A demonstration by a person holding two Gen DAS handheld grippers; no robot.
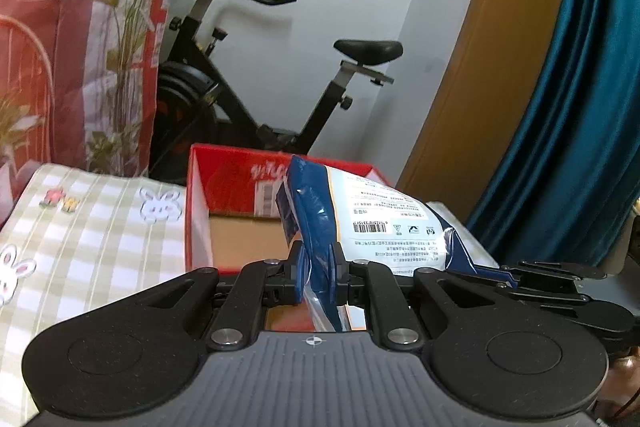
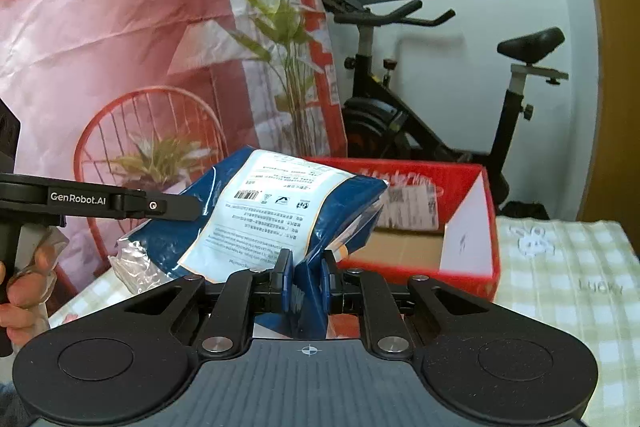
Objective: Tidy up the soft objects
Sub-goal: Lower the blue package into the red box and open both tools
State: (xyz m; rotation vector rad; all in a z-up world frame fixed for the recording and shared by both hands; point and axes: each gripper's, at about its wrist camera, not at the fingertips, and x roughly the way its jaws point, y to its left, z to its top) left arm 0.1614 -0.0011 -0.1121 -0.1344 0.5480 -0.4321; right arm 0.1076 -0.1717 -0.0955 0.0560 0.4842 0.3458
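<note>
A soft blue and white plastic package (image 1: 372, 219) with printed text and a barcode is held in the air by both grippers. My left gripper (image 1: 319, 263) is shut on one blue edge of it. My right gripper (image 2: 307, 271) is shut on the opposite blue edge of the package (image 2: 276, 211). The package hangs just in front of an open red cardboard box (image 1: 224, 179), which also shows in the right wrist view (image 2: 472, 227). The box's brown floor is visible. The right gripper's arm shows at the right edge of the left wrist view, the left gripper's arm at the left of the right wrist view.
The box stands on a green and white checked cloth (image 1: 92, 239) with rabbit prints, also in the right wrist view (image 2: 568, 279). A black exercise bike (image 1: 248, 95) stands behind the box. A teal curtain (image 1: 580, 107) hangs at the right. A clear plastic bag (image 2: 132, 267) lies under the package.
</note>
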